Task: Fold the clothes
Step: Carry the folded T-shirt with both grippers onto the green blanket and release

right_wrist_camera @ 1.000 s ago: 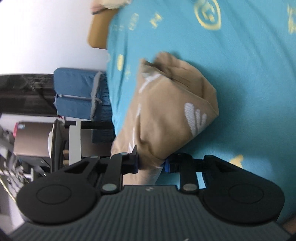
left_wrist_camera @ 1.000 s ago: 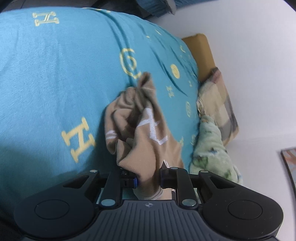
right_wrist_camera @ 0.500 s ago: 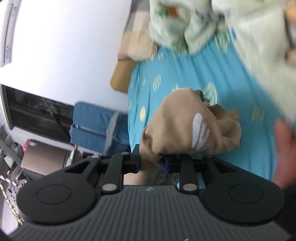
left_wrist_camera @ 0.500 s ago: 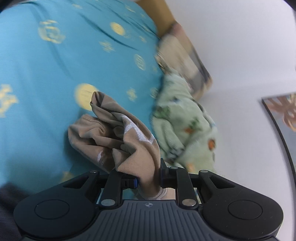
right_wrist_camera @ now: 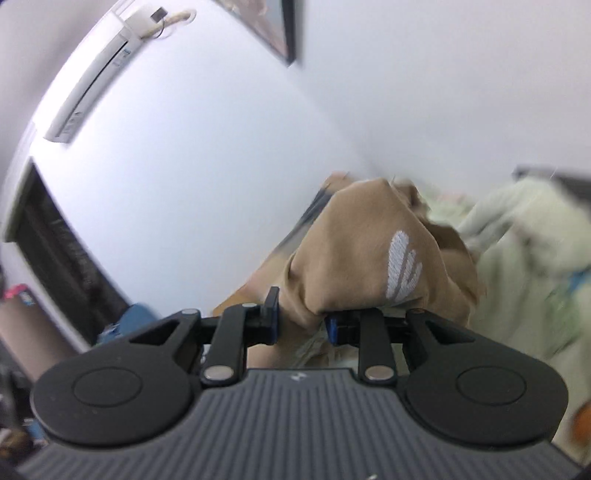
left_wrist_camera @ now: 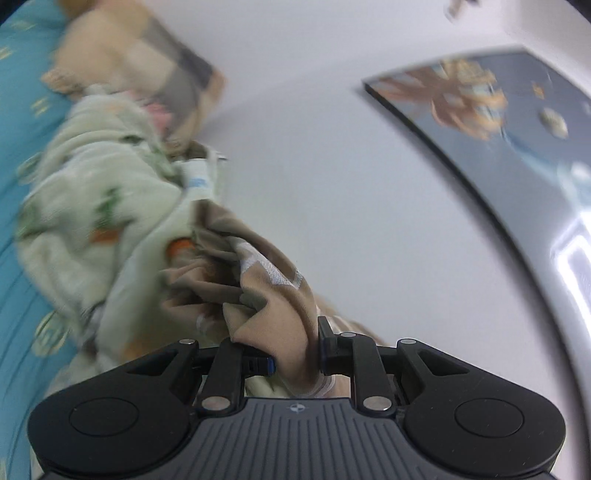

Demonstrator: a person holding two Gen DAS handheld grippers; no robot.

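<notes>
Left wrist view, left to right: teal bedsheet (left_wrist_camera: 14,236) with yellow motifs runs down the left edge, blurred. On it, toward the wall side of the bed, a pale green printed blanket (left_wrist_camera: 99,206) lies bunched up. Above that, a checked tan-and-grey pillow (left_wrist_camera: 147,70) sits at the bed's far end against the white wall (left_wrist_camera: 332,166). Tan garment (left_wrist_camera: 266,295) with white lettering is in the centre foreground, gathered into a wad. The left gripper (left_wrist_camera: 295,360) is clamped on it at a narrow gap, cloth pinched between both pads and trailing forward and left, overlapping the green blanket in view; can't tell whether they touch. A framed picture (left_wrist_camera: 480,110) hangs on the wall at the right.

Right wrist view, left to right: dark window or screen (right_wrist_camera: 55,236) on the left, wall-mounted air conditioner (right_wrist_camera: 96,70) upper left, a dark-framed picture (right_wrist_camera: 277,26) at the top edge. Something blue (right_wrist_camera: 129,321) lower left, too blurred to identify. The right gripper (right_wrist_camera: 301,319) is at a narrow gap and gripping the same tan garment (right_wrist_camera: 362,258). Fabric balloons out ahead of the fingers, and a white striped logo (right_wrist_camera: 402,266) faces the camera. The green blanket (right_wrist_camera: 524,258) fills the right side behind it, heavily motion-blurred.

So both tools hold the tan garment, one bunch each. It hangs in front of the wall and blanket in both views. Whether any part of it rests on the bed isn't visible.
</notes>
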